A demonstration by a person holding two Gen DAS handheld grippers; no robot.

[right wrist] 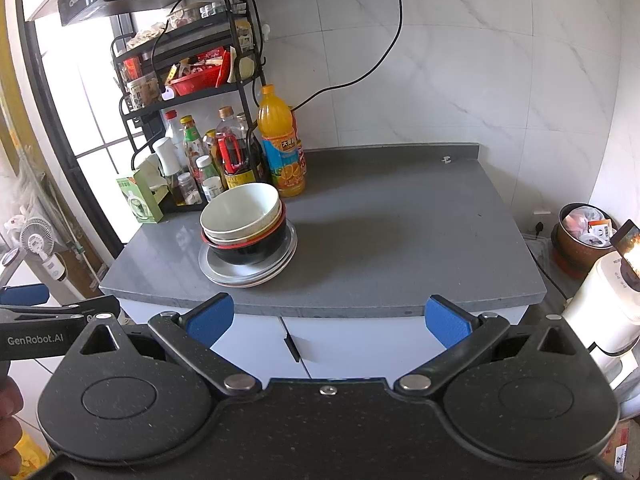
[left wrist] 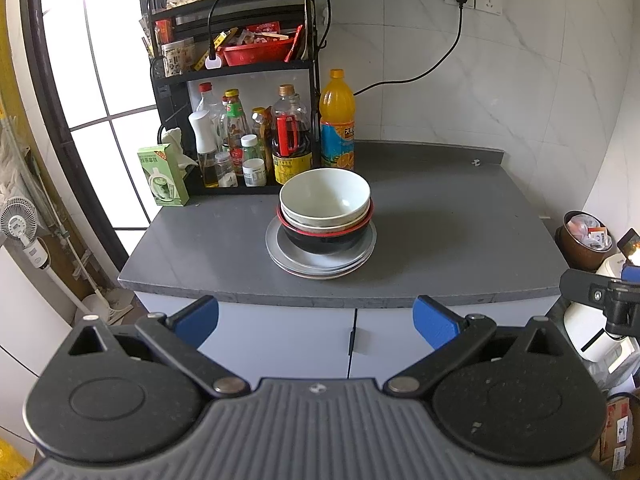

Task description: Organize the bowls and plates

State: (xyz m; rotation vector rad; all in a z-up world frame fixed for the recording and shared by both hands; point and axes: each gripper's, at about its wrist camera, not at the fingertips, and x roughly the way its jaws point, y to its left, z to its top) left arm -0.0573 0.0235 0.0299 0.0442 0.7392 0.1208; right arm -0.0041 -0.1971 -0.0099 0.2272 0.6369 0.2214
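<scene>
Stacked bowls [left wrist: 325, 210] on plates [left wrist: 320, 266], orange juice bottle [left wrist: 337, 120] just behind

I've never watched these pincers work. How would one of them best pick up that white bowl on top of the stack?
By its rim, I'd guess. The white bowl sits upright and nested in the black bowl, so its sides are mostly hidden; only the lip stands proud. Coming from above, one finger inside and one outside the near edge, the open left gripper could pinch the thin wall.
</scene>
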